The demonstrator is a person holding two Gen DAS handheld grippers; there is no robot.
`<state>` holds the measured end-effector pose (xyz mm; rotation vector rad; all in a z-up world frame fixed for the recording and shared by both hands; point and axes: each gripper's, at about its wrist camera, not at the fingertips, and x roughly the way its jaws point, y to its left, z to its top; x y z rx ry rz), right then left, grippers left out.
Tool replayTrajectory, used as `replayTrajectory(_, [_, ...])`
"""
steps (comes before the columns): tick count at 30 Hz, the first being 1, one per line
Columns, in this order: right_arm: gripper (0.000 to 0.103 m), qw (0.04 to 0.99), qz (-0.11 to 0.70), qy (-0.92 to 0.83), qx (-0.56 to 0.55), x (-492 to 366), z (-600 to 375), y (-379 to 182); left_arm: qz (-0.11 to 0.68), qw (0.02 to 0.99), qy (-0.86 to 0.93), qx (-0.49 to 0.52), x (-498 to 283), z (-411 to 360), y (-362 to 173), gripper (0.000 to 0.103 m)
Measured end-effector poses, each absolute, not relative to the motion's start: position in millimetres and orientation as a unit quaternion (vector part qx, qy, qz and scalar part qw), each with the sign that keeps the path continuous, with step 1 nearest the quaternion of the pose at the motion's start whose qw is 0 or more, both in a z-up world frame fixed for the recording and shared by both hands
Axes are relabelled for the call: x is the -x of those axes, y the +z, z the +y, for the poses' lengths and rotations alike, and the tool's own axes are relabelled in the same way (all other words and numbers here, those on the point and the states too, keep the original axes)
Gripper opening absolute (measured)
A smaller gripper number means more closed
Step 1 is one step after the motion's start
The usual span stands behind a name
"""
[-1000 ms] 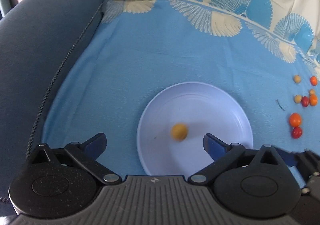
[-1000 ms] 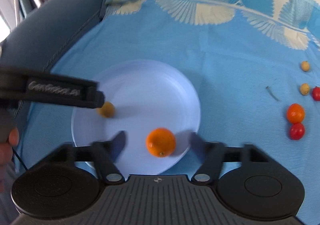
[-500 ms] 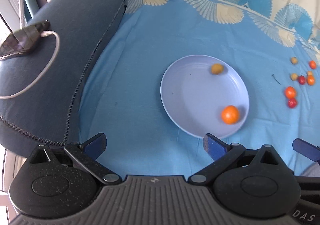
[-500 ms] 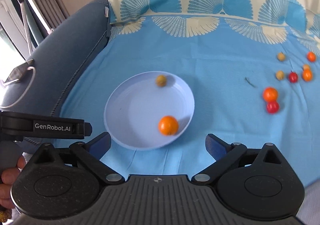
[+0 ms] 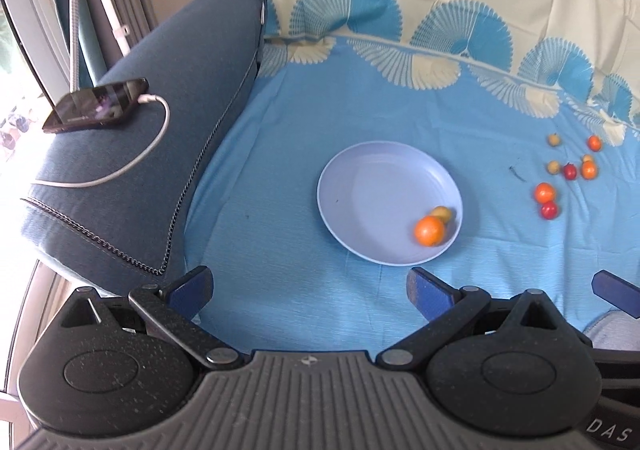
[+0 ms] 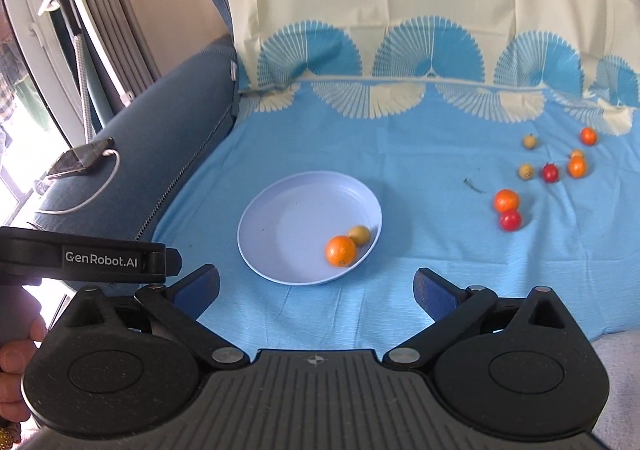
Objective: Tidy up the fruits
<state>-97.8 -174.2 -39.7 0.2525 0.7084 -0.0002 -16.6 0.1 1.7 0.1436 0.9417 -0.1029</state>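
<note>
The right gripper hangs above the blue cloth with its jaws spread wide; they have just been opening, and nothing is between them. The left gripper also stands wide open and holds nothing. In the right wrist view its black body with white lettering shows at the left edge, with a hand below it.

Just ahead of both grippers lies the pale purple plate. In it are two fruits — an orange and a smaller yellowish fruit — touching each other at the plate's rim, on the side nearer the right gripper's right finger.

Further ahead and to the right of both tools, well apart from the plate, the other fruits lie loose on the cloth: an orange one with a red one touching it, then a small cluster of yellowish, red and orange fruits behind them. A small dark stem lies between the plate and this group.

To the left, on the dark blue sofa arm, a phone rests with a white cable plugged in.
</note>
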Motion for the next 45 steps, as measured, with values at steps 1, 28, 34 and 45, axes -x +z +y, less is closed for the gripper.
replayTrajectory(1, [0.102,0.933,0.339,0.000,-0.120,101.9,-174.2,-37.0,0.447,0.891,-0.051,-0.068,20.9,0.0,5.6,0.103])
replayTrajectory(28, [0.102,0.953,0.285,-0.011,-0.099,143.1,-169.2,-19.1,0.409,0.907,-0.058,-0.078,54.2,2.6,21.8,0.103])
replayTrajectory(34, [0.102,0.952,0.291,-0.013,-0.098,140.4,-167.7,-23.1,0.413,0.906,-0.059,-0.074,51.5,2.8,20.8,0.103])
replayTrajectory(45, [0.102,0.951,0.293,-0.025,-0.091,129.6,-173.9,-31.4,0.429,0.898,-0.063,-0.077,37.7,-6.1,13.6,0.103])
